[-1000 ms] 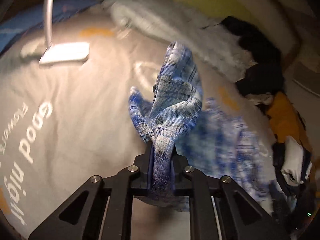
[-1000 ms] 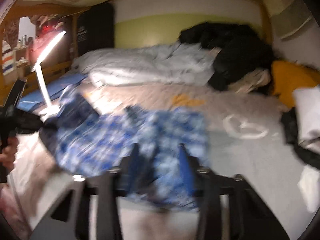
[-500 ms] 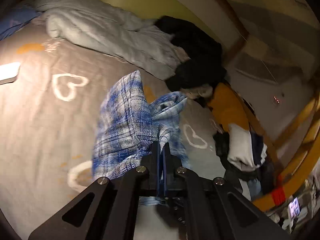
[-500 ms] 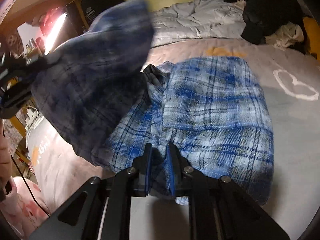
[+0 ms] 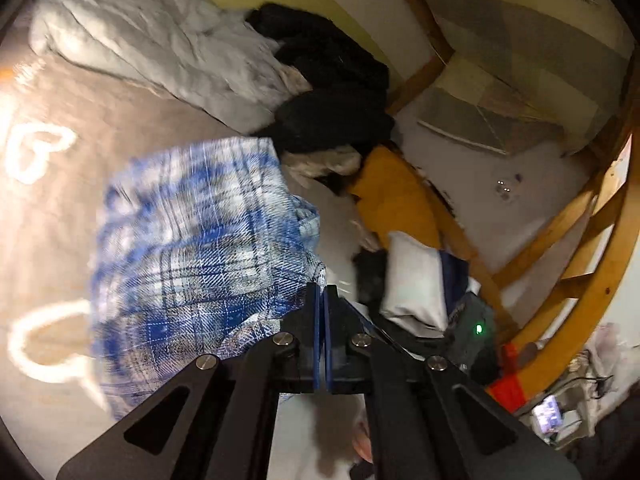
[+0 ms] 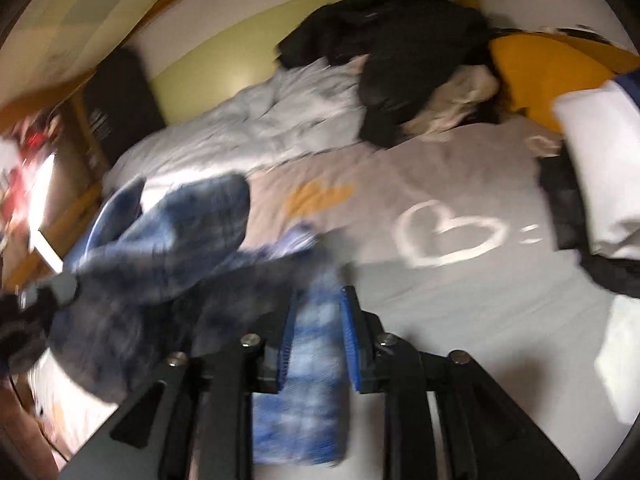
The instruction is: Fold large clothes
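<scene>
On the grey bedsheet, printed with white hearts, the blue plaid shirt now lies in a rumpled heap just left of the left gripper. A second ago that gripper carried a fold of the cloth pinched between its fingers; now its jaws are pressed flat together and, as far as the blur allows, nothing sits between them. That fold has been let go, so one pass of the fold looks done on that side.

From the right wrist view, the right gripper has a band of plaid between its blue pads, and its jaws are opening; the cloth runs through the gap and down toward the near edge, apparently no longer squeezed. Half a second ago they were tight on the hem. To the left, a darker, shadowed bulk of the same shirt hangs up near the other tool.

Beyond the shirt, at the far side of the bed, sit a pale duvet, a black garment and an orange pillow, well apart from the work.
</scene>
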A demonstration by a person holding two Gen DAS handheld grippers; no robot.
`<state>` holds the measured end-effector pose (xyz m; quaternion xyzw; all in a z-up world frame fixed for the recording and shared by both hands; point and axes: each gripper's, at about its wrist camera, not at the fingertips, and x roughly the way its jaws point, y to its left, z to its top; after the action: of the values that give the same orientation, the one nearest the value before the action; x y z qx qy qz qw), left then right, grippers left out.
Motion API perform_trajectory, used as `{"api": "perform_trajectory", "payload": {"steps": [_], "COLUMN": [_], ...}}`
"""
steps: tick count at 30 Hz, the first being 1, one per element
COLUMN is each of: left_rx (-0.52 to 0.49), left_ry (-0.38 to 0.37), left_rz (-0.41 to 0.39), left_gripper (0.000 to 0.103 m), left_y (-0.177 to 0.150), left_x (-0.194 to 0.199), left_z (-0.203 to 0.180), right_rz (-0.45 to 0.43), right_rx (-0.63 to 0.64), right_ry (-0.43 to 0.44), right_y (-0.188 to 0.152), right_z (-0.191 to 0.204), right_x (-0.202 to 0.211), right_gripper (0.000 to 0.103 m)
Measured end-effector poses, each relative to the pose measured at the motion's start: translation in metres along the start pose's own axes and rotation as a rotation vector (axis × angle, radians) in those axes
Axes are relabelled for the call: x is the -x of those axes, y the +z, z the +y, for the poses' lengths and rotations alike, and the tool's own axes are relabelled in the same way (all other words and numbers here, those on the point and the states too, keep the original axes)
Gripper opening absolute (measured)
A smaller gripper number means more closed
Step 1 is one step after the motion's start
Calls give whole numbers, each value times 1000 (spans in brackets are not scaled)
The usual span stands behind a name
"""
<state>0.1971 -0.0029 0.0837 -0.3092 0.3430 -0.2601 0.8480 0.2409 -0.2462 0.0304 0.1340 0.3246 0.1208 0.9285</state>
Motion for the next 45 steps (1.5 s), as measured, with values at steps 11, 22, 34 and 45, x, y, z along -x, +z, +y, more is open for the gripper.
{"api": "perform_trajectory", "payload": {"steps": [11,22,34,45], "left_rx": [169,-211,-346,-274], "left_ry": [-17,123,471,526], "left_rz": [328,256,-69,-53], "left_gripper": [0,44,57,57], "left_y": [-44,-71,-39,-43], "left_x": [-110,-34,39,29], "left_z": [44,-6,16,45], "right_rz": [-83,-75,130,218], "right_rx": [-43,33,148,137], "right_ry": [-35,4,206,69], "right_y": [28,20,-17,-39], "right_z": [-27,-12,35,49], "right_x": [28,25,9,17], "right_gripper": [36,51,52,13]}}
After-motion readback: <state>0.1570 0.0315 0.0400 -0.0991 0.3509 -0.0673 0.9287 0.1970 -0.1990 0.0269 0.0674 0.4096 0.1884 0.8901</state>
